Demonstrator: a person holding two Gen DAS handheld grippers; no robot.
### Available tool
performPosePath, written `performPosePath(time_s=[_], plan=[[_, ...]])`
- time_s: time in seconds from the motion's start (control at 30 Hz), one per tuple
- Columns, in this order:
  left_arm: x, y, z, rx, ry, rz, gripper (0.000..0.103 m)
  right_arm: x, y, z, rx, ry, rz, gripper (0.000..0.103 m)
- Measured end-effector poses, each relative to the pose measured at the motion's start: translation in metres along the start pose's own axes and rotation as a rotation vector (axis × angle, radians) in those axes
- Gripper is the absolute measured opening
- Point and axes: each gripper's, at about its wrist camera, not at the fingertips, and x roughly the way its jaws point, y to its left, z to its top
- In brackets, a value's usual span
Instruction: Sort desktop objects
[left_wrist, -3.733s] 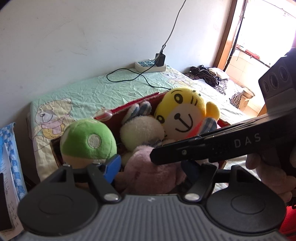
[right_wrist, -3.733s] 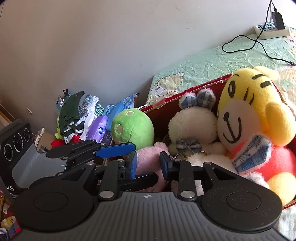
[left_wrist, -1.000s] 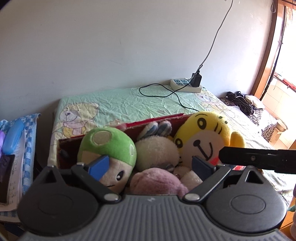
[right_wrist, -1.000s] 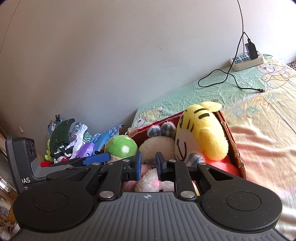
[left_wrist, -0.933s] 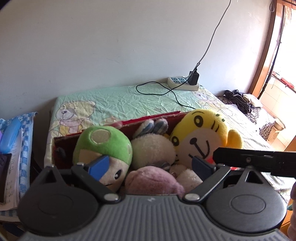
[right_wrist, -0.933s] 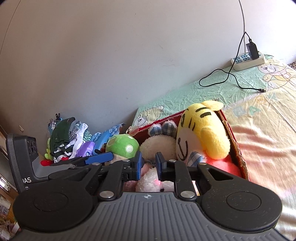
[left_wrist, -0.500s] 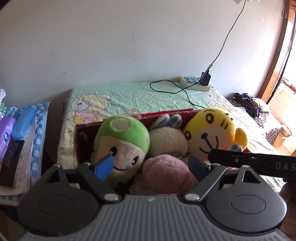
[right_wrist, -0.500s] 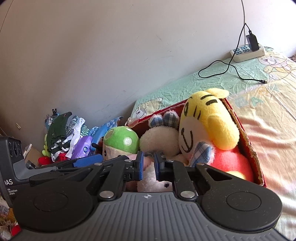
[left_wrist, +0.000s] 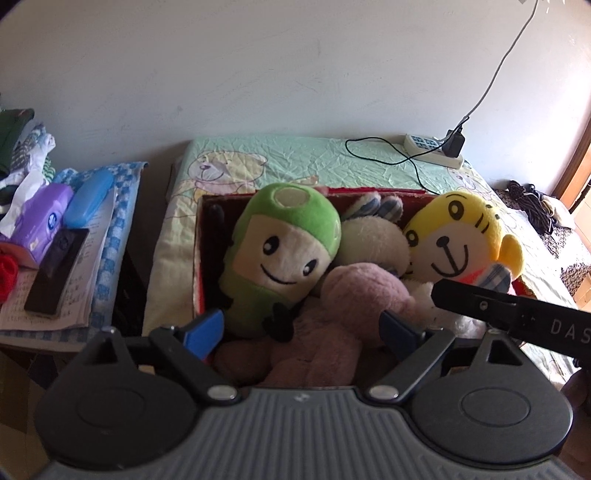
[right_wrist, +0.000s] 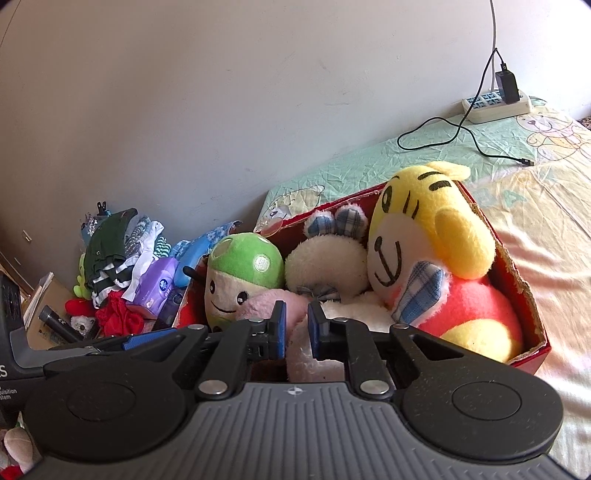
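Note:
A red cardboard box (left_wrist: 198, 254) sits on the bed and is packed with plush toys. It holds a green-capped plush (left_wrist: 280, 251), a cream plush (left_wrist: 373, 240), a yellow tiger plush (left_wrist: 454, 240) and a pink plush (left_wrist: 362, 291) at the front. My left gripper (left_wrist: 301, 328) hovers open at the box's near edge, its blue pads on either side of the pink plush without pressing it. My right gripper (right_wrist: 297, 328) is shut to a narrow slit just above the pink plush (right_wrist: 258, 302), with nothing visibly held. In the right wrist view the green-capped plush (right_wrist: 243, 273) is left of the tiger (right_wrist: 432, 229).
Left of the bed, a side table with a checked cloth (left_wrist: 110, 236) carries a purple tissue pack (left_wrist: 44, 210), a blue case (left_wrist: 88, 199), a black remote (left_wrist: 55, 269) and papers. A clothes pile (right_wrist: 110, 243) lies beyond. A power strip (left_wrist: 432, 149) with cable rests on the sheet.
Both grippers have come closer to the box. The left one has swung leftward, so the green plush's face and the side table now show. The right jaws are narrower than 3.7 s ago.

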Motion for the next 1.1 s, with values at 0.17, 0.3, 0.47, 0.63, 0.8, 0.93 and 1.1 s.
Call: performPosePath(time_s=[0.17, 0.3, 0.47, 0.63, 0.8, 0.93, 1.1], plan=[[-0.006, -0.002, -0.006, -0.030, 0.000, 0.023, 0.096, -0.005, 0.004, -0.002, -0.030, -0.005, -0.016, 0.015], [-0.014, -0.013, -0.008, -0.006, -0.029, 0.073, 0.097, -0.013, 0.004, -0.006, -0.037, -0.009, -0.020, 0.016], [-0.028, -0.023, -0.012, -0.009, -0.033, 0.092, 0.097, -0.024, 0.003, -0.008, -0.070, -0.015, -0.018, 0.021], [-0.037, -0.036, -0.015, -0.025, -0.009, 0.129, 0.097, -0.039, -0.001, -0.009, -0.113, -0.026, -0.025, 0.023], [-0.046, -0.061, -0.026, -0.049, 0.017, 0.141, 0.097, -0.053, -0.015, -0.006, -0.122, -0.024, -0.008, 0.023], [-0.047, -0.087, -0.037, -0.076, 0.048, 0.141, 0.098, -0.068, -0.033, -0.003, -0.114, -0.024, 0.000, 0.023], [-0.033, -0.133, -0.048, -0.058, 0.104, 0.117, 0.098, -0.084, -0.062, 0.003, -0.112, -0.022, -0.014, 0.023]])
